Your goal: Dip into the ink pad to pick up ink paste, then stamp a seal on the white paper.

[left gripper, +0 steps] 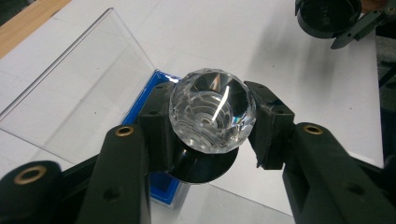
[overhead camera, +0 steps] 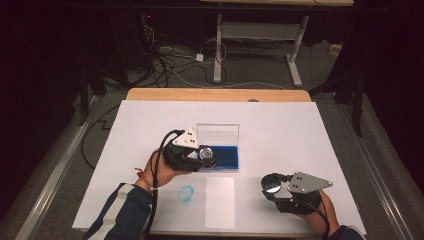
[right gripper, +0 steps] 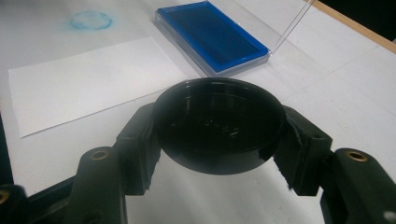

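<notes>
Faceted crystal stamp [left gripper: 212,109] clamped in left hand-held gripper [left gripper: 210,126], base half hidden, right hand-held gripper [right gripper: 219,135] grasping black cap [right gripper: 219,123]

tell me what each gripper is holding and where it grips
The left gripper clamps a clear faceted crystal-knobbed stamp by the knob's opposite sides. The right gripper clamps a round black plastic cap across its rim.

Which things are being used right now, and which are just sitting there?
In use:
- crystal-topped stamp, in the left tongs
- black cap, in the right tongs
- blue ink pad

Lying about:
- white paper sheet
- blue ring print
</notes>
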Available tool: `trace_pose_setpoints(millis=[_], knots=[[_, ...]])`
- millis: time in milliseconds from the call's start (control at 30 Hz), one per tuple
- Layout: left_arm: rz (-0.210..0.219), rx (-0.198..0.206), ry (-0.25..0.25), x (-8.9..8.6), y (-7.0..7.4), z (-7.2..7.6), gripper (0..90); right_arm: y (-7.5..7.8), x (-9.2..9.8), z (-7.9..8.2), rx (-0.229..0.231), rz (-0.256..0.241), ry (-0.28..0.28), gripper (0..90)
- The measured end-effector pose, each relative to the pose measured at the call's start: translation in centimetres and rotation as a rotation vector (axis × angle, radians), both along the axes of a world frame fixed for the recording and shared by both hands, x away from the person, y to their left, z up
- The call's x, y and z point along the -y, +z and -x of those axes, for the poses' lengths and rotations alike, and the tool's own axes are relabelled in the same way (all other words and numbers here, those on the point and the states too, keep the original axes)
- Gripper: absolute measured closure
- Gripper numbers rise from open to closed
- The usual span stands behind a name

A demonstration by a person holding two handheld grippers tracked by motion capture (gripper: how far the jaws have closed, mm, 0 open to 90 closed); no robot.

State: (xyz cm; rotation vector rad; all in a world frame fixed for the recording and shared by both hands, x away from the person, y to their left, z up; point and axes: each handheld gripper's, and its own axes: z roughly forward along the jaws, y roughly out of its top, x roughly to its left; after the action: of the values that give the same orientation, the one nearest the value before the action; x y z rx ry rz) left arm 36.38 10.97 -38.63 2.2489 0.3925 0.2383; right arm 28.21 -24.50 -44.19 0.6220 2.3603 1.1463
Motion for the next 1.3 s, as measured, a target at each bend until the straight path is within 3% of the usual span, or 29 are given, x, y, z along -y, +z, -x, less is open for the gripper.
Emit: trace_pose_setpoints(millis=[733, 1300], knots=[[0.007, 0.021, -0.038, -1.0, 0.1, 2.3, 54.6, -0.1, -0.2, 0.0, -0.006, 0.008, 0.003, 38.6], [-0.007, 0.006, -0.118, -0.2, 0.1, 4.1, 54.5, -0.3, 0.0, 0.2, -0.008, 0.012, -0.008, 38.6]])
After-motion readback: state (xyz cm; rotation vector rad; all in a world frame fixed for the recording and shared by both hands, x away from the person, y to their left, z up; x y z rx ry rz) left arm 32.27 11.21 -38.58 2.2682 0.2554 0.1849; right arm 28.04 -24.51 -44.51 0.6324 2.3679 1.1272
